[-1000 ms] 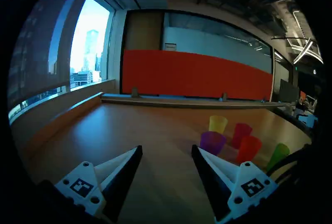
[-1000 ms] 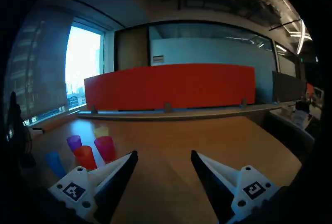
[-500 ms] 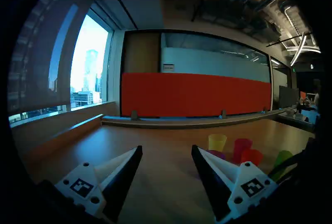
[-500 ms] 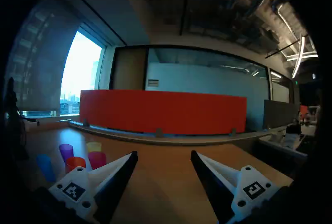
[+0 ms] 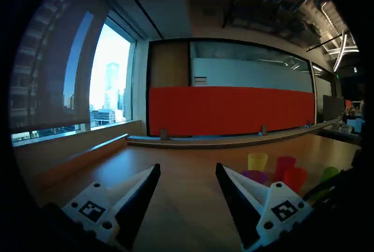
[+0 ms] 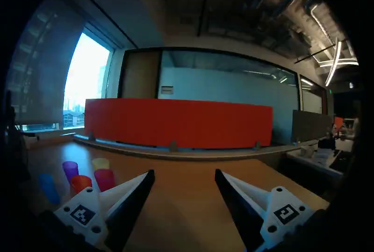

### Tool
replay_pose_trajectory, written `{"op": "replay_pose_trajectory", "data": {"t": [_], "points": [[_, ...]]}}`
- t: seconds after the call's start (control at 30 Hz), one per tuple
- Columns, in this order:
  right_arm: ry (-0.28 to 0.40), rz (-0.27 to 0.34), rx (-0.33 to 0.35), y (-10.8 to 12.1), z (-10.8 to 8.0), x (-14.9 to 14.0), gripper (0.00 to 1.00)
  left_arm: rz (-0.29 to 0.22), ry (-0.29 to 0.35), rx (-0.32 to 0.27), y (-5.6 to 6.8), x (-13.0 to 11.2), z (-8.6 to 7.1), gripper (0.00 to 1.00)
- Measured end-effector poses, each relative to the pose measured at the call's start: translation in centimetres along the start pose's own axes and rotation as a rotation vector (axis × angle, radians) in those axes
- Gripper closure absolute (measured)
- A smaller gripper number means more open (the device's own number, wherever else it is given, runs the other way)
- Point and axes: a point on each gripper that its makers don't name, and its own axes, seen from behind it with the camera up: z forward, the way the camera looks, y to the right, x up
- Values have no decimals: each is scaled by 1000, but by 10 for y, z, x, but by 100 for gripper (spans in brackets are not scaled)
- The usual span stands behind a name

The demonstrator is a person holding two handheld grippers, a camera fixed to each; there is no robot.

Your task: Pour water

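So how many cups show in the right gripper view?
5, left on the table: blue outermost, purple and yellow behind, red and pink in front. The gripper may hide more.

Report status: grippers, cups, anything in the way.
Left hand-held gripper open, empty; right hand-held gripper open, empty. Coloured cups clustered upright on wooden table, untouched. Nothing visible blocking the approach.

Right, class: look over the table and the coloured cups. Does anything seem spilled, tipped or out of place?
Nothing stands out. The coloured cups stand upright in a cluster on the wooden table, with no puddle visible. The left gripper and right gripper are open and empty.
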Motion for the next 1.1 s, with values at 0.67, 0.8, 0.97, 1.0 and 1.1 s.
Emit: {"op": "replay_pose_trajectory", "data": {"t": [0.67,0.8,0.97,1.0,1.1], "points": [[-9,-1,-29,0,7,1,0,-1,50,34,-1,3,0,13],[-9,9,-30,-1,9,2,0,1,45,29,1,0,0,13],[8,14,-56,5,11,5,0,7,43,32,1,-3,2,13],[11,15,-63,7,11,6,0,8,43,33,1,-3,2,13],[16,21,-71,8,12,6,0,-3,42,31,2,-6,3,13]]}}
